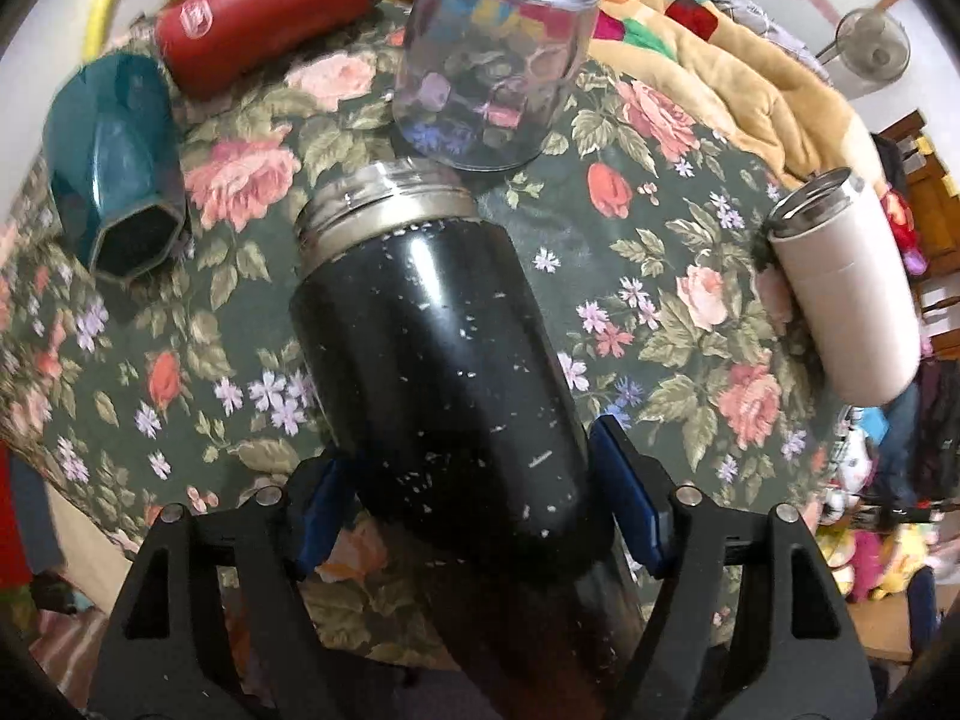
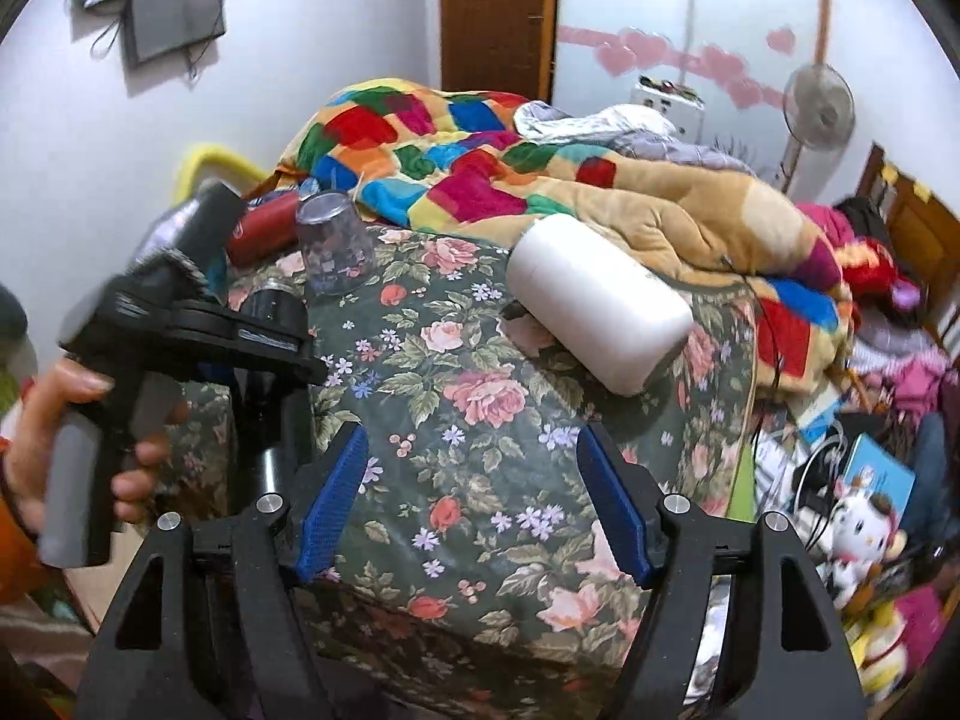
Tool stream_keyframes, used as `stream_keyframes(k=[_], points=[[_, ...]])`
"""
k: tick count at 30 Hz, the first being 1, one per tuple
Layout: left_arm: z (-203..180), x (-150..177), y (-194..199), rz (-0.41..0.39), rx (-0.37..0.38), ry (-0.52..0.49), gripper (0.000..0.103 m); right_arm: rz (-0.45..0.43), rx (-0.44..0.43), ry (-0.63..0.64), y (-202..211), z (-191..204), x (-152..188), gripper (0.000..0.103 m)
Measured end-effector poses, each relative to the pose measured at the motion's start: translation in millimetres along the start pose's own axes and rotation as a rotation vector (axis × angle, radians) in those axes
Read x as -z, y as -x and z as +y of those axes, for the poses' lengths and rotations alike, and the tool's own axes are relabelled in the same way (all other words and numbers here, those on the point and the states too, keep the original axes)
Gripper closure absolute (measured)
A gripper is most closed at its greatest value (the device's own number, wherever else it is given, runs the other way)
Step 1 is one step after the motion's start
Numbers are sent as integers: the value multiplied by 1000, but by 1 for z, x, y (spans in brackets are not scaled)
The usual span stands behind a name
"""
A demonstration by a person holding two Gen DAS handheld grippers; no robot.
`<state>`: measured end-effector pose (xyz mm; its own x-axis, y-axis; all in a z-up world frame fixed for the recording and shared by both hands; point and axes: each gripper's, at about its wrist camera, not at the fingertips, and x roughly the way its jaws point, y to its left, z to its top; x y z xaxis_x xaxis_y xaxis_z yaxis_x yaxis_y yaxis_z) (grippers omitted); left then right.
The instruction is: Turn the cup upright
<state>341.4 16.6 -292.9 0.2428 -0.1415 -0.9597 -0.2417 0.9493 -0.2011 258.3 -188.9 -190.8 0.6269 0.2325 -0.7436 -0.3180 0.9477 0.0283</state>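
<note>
A black speckled steel cup (image 1: 444, 372) with a bare metal threaded rim lies between the blue pads of my left gripper (image 1: 474, 498), which is shut on its base end; the open mouth points away from me, tilted over the floral cloth. In the right wrist view the left gripper (image 2: 198, 324) shows at the left, held by a hand, with the black cup (image 2: 273, 300) partly hidden behind it. My right gripper (image 2: 474, 498) is open and empty above the floral cloth (image 2: 480, 420).
A clear glass (image 1: 498, 54) stands upside down behind the black cup. A white tumbler (image 1: 840, 288) lies on its side at the right. A teal hexagonal cup (image 1: 114, 162) and a red bottle (image 1: 264, 12) lie at the left. A patchwork blanket (image 2: 480, 168) is heaped behind.
</note>
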Motion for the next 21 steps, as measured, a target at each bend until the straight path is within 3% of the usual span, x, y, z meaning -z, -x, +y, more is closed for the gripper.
stream_keyframes(k=[5,11,21], points=[[-18,-4,-1,-23,2,-77,31,0,-18,-62,5,-10,4,34],[-26,-6,37,-164,10,-113,38,-17,1,-69,12,-16,5,34],[-51,21,111,-428,-29,-272,39,-31,-8,-97,12,-20,1,34]])
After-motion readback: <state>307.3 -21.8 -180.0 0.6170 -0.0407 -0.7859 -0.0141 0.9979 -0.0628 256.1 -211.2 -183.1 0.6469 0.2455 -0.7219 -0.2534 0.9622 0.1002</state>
